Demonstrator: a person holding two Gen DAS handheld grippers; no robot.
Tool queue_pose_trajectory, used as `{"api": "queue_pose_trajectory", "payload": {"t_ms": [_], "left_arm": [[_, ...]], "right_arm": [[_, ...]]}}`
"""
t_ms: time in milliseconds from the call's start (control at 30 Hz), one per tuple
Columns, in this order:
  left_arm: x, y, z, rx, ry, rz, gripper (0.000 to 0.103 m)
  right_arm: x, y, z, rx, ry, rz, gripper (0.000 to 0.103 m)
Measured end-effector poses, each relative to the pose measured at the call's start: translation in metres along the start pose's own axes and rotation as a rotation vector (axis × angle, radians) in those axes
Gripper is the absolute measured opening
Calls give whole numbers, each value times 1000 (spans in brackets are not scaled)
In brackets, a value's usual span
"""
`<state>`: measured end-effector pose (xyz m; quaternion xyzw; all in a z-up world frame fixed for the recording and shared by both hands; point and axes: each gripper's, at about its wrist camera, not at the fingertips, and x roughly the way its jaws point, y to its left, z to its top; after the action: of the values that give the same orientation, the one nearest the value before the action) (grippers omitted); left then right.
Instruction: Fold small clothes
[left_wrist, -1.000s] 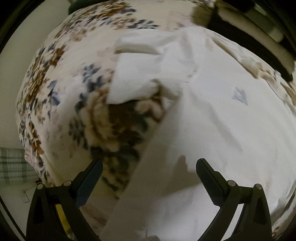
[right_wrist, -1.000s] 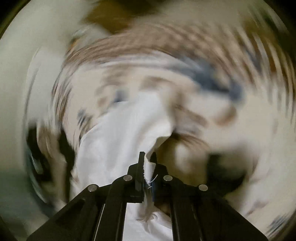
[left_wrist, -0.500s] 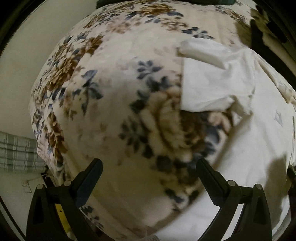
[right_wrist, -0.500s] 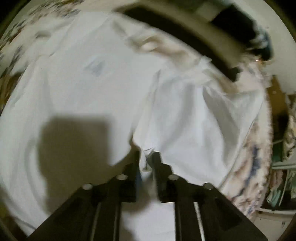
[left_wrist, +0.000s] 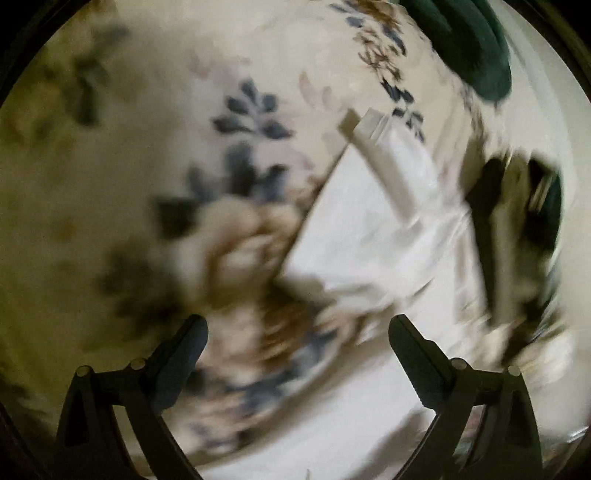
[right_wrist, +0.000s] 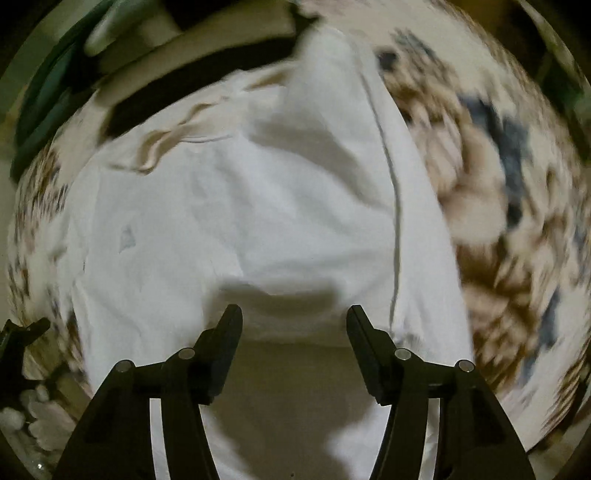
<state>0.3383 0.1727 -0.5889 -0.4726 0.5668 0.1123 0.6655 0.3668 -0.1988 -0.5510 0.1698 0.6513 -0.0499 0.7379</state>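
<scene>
A white T-shirt (right_wrist: 266, 206) lies spread on a floral blanket (right_wrist: 509, 206). In the right wrist view it fills the middle, with a small grey mark on its left side. My right gripper (right_wrist: 293, 325) is open and empty just above the shirt. In the left wrist view, which is blurred, the shirt's sleeve (left_wrist: 369, 229) lies at the right on the blanket (left_wrist: 147, 184). My left gripper (left_wrist: 297, 341) is open and empty above the blanket, left of the shirt.
A dark green item (left_wrist: 469, 48) lies at the blanket's far edge. A dark band (right_wrist: 192, 85) runs behind the shirt's top. The blanket's edge drops off at the right in the right wrist view.
My right gripper has opened and let go of the shirt, which now lies flat. My left gripper has swung left, away from the shirt and over the blanket, staying open.
</scene>
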Motion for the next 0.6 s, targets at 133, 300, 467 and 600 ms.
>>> {"api": "queue_pose_trajectory", "payload": {"t_ms": [133,300,467,600], "left_arm": [[20,-7,26,-45,-53,-1,58],[9,-39,34,130,-188,113,3],[-26,-95,9,367,-323,125,3],[-34,-157,-33,636,-404,119,3]], "right_arm": [[17,-31,10,165,35,66,61],[30,-53,15,265,23,77,61],[26,-88,13,288,3,69,61],[28,-123,14,331,-10,74,61]]}}
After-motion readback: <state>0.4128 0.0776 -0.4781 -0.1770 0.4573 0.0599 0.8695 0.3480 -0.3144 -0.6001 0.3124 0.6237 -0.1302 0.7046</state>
